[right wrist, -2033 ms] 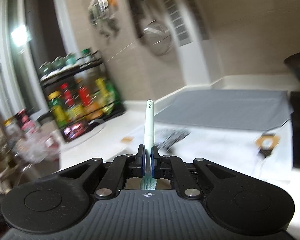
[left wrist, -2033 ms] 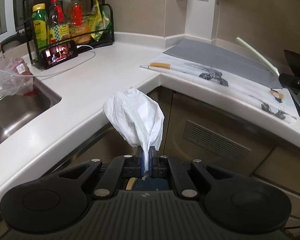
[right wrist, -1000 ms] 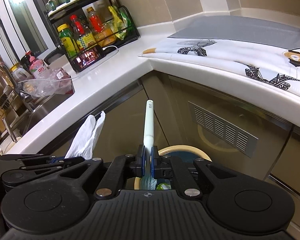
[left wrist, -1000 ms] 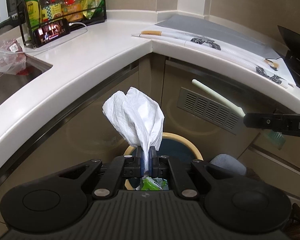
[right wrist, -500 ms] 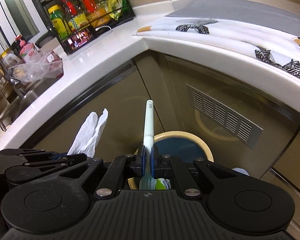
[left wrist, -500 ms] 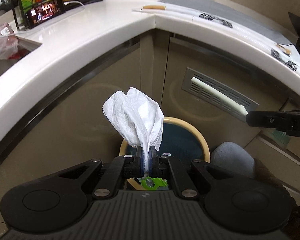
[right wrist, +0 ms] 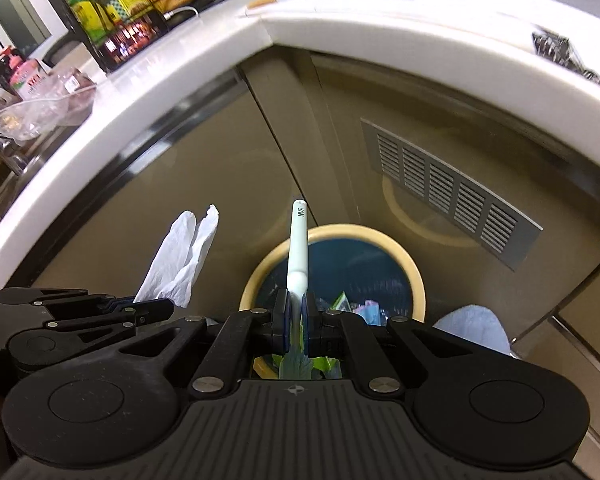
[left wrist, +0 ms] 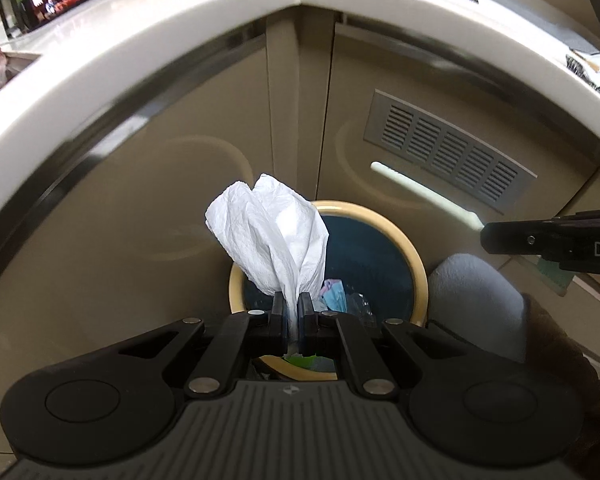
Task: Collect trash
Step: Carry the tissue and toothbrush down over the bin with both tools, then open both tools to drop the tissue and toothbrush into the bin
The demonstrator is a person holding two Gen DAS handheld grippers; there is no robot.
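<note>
Seen from the left wrist, the left gripper (left wrist: 293, 312) is clamped on a crumpled white tissue (left wrist: 272, 236) that stands up from its jaws above a round bin (left wrist: 414, 264) with a tan rim and dark liner, wrappers lying inside. The bin sits on the floor against the corner cabinets under a white countertop (left wrist: 140, 36). At right, the right gripper (left wrist: 488, 236) holds a pale toothbrush (left wrist: 424, 194) — its handle angled toward a vent grille (left wrist: 448, 152).

From the right wrist, the right gripper (right wrist: 296, 316) is closed on the toothbrush (right wrist: 299, 248), handle up, bristles below the jaws, over the bin (right wrist: 408, 268). At left, the left gripper (right wrist: 156, 306) grips the tissue (right wrist: 182, 258) — beside the bin's rim.
</note>
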